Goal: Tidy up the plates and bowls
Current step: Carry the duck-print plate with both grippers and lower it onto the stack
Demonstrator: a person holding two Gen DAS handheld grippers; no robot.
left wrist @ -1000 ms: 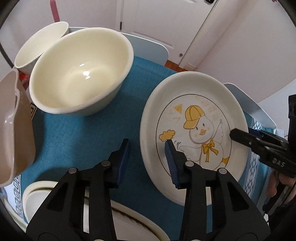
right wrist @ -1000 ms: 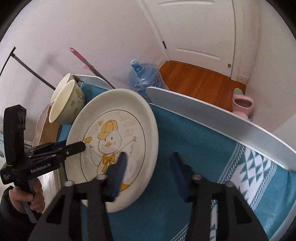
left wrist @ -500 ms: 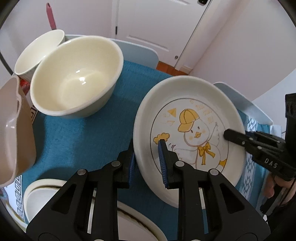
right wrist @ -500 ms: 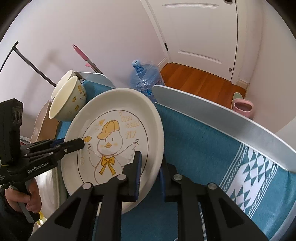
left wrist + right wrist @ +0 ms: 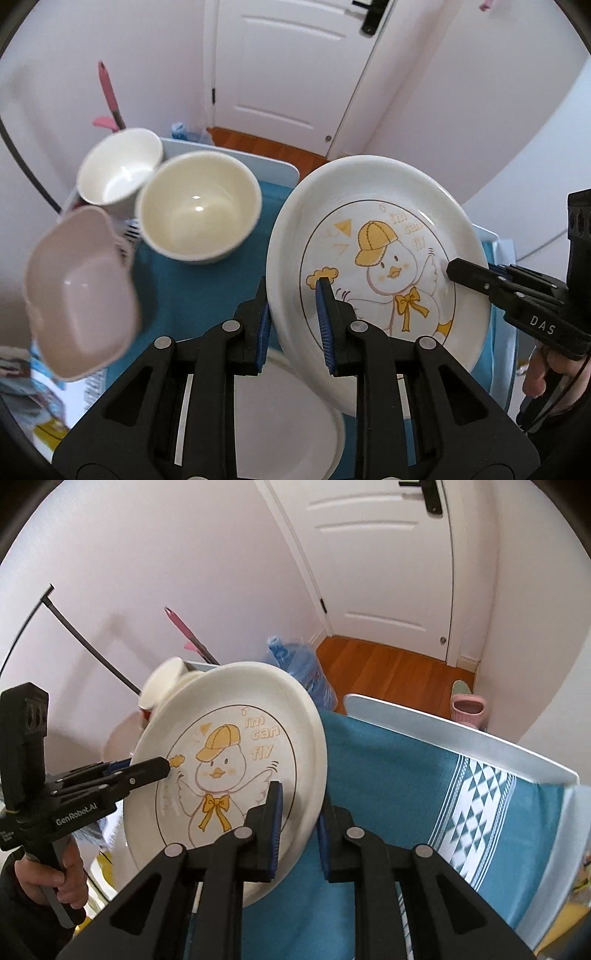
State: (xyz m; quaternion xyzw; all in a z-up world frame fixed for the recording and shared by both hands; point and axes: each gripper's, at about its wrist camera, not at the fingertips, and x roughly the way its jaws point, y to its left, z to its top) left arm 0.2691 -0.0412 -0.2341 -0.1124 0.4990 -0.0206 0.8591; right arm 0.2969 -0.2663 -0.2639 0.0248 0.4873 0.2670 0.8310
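Risk: the duck plate (image 5: 373, 258) hangs tilted above the blue tablecloth (image 5: 399, 775), pinched only at opposite rim edges. Uneven pull between the hands could twist it loose, dropping it onto the white plate (image 5: 295, 424) beneath or striking the cream bowl (image 5: 199, 210). Left gripper (image 5: 293, 325) and right gripper (image 5: 300, 827) both angle downward, each closed tight on the rim.
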